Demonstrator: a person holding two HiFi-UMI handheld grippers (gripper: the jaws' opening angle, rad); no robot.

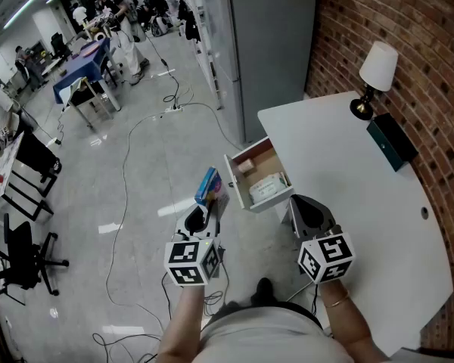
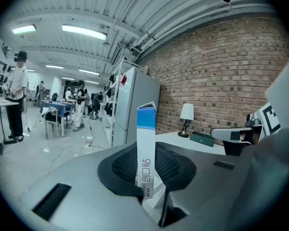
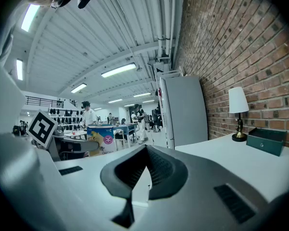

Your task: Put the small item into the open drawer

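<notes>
1. Left gripper (image 1: pixel 206 212): the jaws stand a little apart and clamp a box (image 2: pixel 146 148), a slim blue-and-white carton that stands upright between the pads
2. Box position: it is held over the floor, just left of the drawer (image 1: pixel 237 180), and is not yet inside it
3. Right gripper (image 3: pixel 138 179): the jaws are closed together with nothing between them. It hovers at the near corner of the drawer, at the table (image 1: pixel 340 172) edge
4. Drawer: it is pulled out from the white table toward the floor side, and a white packet (image 1: pixel 268 188) lies in it
5. Table top, far side: a lamp (image 1: pixel 377 72) with a white shade stands near the brick wall (image 1: pixel 408 21), with a dark green case (image 1: pixel 392 141) just beside it
6. Beyond the table: a grey cabinet (image 1: pixel 268 44) stands against the wall
</notes>
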